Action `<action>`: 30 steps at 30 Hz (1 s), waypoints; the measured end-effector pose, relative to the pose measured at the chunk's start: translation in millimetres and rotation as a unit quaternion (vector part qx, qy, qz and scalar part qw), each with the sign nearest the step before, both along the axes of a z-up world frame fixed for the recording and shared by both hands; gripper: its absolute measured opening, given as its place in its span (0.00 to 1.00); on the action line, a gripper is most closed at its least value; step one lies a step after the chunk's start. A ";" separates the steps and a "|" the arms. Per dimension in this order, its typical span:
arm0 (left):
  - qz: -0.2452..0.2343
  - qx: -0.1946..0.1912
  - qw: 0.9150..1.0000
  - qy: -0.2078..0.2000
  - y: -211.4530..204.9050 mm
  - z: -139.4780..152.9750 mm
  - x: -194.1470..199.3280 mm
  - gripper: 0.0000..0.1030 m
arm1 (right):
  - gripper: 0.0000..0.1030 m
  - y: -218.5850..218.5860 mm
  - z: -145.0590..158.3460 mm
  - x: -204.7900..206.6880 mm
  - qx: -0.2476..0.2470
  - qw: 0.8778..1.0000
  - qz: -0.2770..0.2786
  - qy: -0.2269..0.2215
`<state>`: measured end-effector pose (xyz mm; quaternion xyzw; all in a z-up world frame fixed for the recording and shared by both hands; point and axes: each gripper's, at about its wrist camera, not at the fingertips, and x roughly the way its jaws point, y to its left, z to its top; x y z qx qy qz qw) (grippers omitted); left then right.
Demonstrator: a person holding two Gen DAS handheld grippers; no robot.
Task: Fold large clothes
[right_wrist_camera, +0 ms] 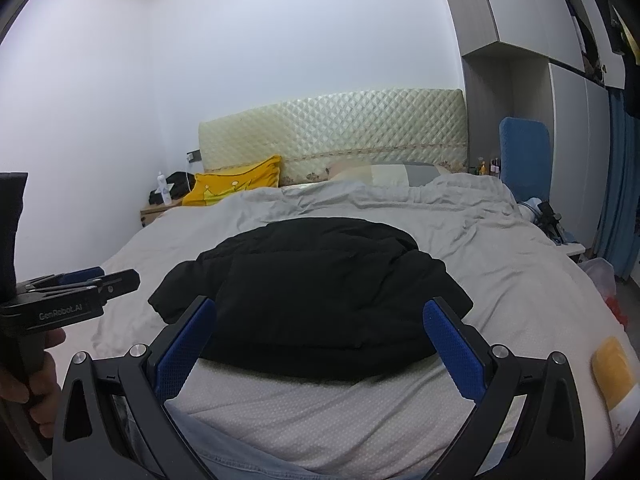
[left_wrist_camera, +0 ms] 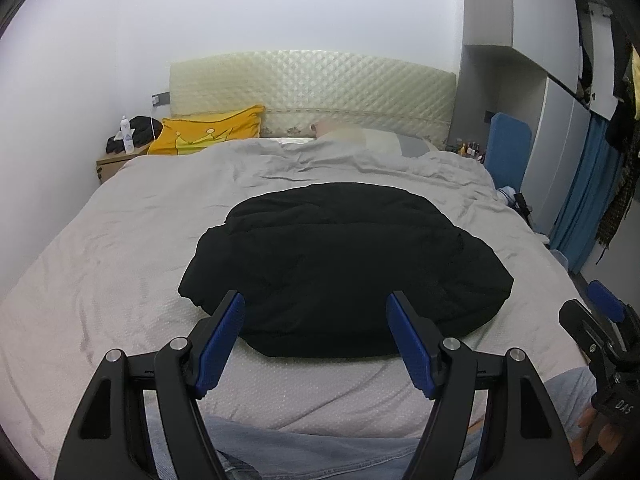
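A black padded jacket [left_wrist_camera: 340,264] lies in a folded bundle on the grey bed cover [left_wrist_camera: 120,248], near the foot of the bed. In the right wrist view the same jacket [right_wrist_camera: 320,292] fills the middle. My left gripper [left_wrist_camera: 316,304] hovers open just short of the jacket's near edge, with nothing between its blue pads [left_wrist_camera: 222,340]. My right gripper [right_wrist_camera: 320,312] is also open, held back from the near edge, its jaws empty. Each gripper shows at the edge of the other's view: the right gripper [left_wrist_camera: 600,320] and the left gripper [right_wrist_camera: 80,284].
A yellow pillow [left_wrist_camera: 208,130] and a grey pillow [left_wrist_camera: 384,140] lie by the quilted headboard [left_wrist_camera: 312,88]. A bedside table [left_wrist_camera: 116,160] with a bottle stands far left. A wardrobe [left_wrist_camera: 560,80], blue chair [left_wrist_camera: 508,148] and blue curtain flank the right side. Jeans-clad legs [left_wrist_camera: 300,452] press against the bed's foot.
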<state>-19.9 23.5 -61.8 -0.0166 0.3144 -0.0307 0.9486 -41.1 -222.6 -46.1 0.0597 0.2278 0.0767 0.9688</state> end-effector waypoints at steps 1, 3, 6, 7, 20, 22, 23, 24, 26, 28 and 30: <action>0.001 -0.001 1.000 0.001 0.9 -0.1 -0.3 0.72 | 1.00 0.0 0.0 0.0 0.001 1.000 0.000 0.001; 0.002 -0.002 1.000 0.001 2.2 0.0 -1.2 0.72 | 1.00 1.1 0.8 -1.4 0.003 1.000 0.003 0.002; 0.004 -0.002 1.000 0.002 3.9 0.0 -1.2 0.72 | 1.00 1.6 2.9 -2.7 0.000 1.000 0.005 -0.001; 0.005 -0.002 1.000 0.002 4.1 0.0 -1.3 0.72 | 1.00 1.5 3.7 -3.1 0.001 1.000 0.006 -0.002; 0.012 -0.007 1.000 0.008 5.0 -6.2 3.2 0.72 | 1.00 0.2 1.3 2.5 -0.001 1.000 -0.005 0.011; 0.009 -0.005 1.000 0.008 3.4 -7.1 3.3 0.72 | 1.00 -0.9 1.4 4.1 -0.001 1.000 -0.006 0.014; 0.009 -0.004 1.000 0.008 3.4 -6.9 2.5 0.72 | 1.00 -1.0 1.8 4.2 -0.001 1.000 -0.006 0.014; 0.008 -0.004 1.000 0.008 3.3 -6.7 2.1 0.72 | 1.00 -0.9 1.8 4.1 -0.003 1.000 -0.006 0.013; 0.006 -0.006 1.000 0.009 2.3 -6.3 1.8 0.72 | 1.00 -0.1 2.2 4.1 -0.005 1.000 -0.007 0.013; 0.005 -0.008 1.000 0.009 1.9 -5.9 1.3 0.72 | 1.00 0.7 2.1 3.5 -0.003 1.000 -0.006 0.013; 0.005 -0.007 1.000 0.009 0.7 -5.2 0.6 0.72 | 1.00 0.6 1.9 3.5 -0.003 1.000 -0.006 0.013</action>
